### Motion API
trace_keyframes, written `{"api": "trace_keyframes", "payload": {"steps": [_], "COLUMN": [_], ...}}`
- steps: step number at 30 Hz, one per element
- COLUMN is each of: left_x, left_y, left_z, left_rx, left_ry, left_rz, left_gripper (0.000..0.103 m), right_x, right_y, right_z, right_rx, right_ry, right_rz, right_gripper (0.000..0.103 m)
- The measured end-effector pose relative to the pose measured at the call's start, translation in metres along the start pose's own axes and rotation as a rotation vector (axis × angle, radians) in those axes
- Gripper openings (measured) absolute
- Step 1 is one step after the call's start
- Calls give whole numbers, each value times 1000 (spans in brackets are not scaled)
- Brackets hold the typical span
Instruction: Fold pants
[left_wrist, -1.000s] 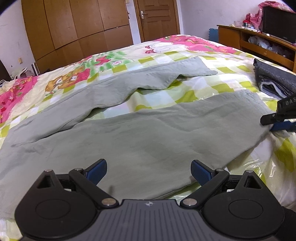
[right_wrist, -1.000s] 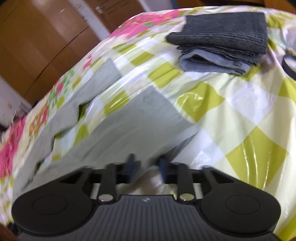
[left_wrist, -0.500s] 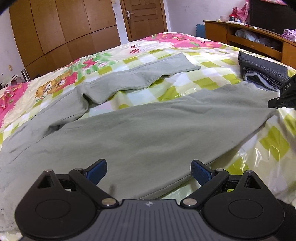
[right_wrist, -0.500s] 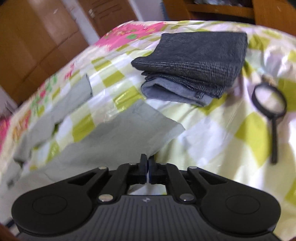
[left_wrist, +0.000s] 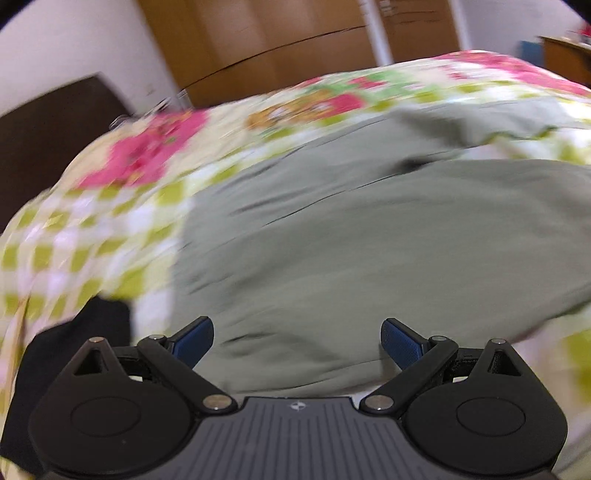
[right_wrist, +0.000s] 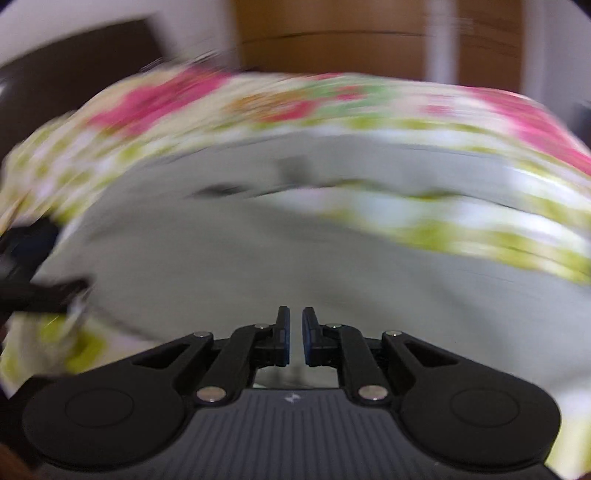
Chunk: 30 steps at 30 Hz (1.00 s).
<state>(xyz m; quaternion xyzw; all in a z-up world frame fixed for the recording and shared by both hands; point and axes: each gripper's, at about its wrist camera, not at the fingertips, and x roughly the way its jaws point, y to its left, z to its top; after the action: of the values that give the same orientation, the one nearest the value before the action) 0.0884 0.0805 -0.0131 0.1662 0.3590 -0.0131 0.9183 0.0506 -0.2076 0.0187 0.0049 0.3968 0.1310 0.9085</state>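
Grey-green pants (left_wrist: 369, 240) lie spread on the bed, waist end to the left and the two legs running off to the right. My left gripper (left_wrist: 297, 332) hovers open over the near edge of the waist part, with nothing between its blue pads. The right wrist view is heavily blurred. It shows the pants (right_wrist: 240, 258) ahead, with the crotch gap in the middle. My right gripper (right_wrist: 294, 321) has its fingers almost together, leaving a thin slit. Blur hides whether any cloth sits in that slit. The left gripper (right_wrist: 33, 284) shows as a dark shape at the left edge.
The bed carries a glossy checked and floral cover (left_wrist: 92, 240). A dark headboard (left_wrist: 48, 129) stands at the left, with a wooden wardrobe (left_wrist: 277, 44) behind the bed. Something black (left_wrist: 92, 317) sits by the bed's near left corner.
Both views have swung left, from the leg ends toward the waist. The folded dark clothes and magnifying glass have left the right view. My right gripper's fingers stand slightly wider apart.
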Motion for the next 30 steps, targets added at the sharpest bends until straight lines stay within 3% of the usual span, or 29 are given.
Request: {"api": "trace_keyframes", "payload": {"steps": [3,5,8,12,18,21,28,30], "left_x": [19,31,44,41,28,13,10,20], "left_y": [30,40,50,58,69,70,53,49], "left_z": [-9,-16,-26,-40,-50,-49,-15,-8], "left_rx": [-42,-51,-57,-56,-59,-59,-11,6], "left_ry": [32,56,95,110,137,105,8,18], "left_rz": [17,18,-1,-25,5,36,-3,-19], "left_gripper": [103,103,103,103,103,103,103,103], "right_x": [43,73,107,112,90,73,74,83], "right_y": [59,83,101,114,127,117,70,61], "right_z": [13,20,19,13,6,11,31,32], "right_rx": [-131,-152,-157,-141,-178,-163,-167,-173], "right_ry": [35,85,190,284,310,250,201,219], "right_rz": [119,180,234,310,330,315,135,110], "right_gripper": [10,10,10,10,10,10,10,10]}}
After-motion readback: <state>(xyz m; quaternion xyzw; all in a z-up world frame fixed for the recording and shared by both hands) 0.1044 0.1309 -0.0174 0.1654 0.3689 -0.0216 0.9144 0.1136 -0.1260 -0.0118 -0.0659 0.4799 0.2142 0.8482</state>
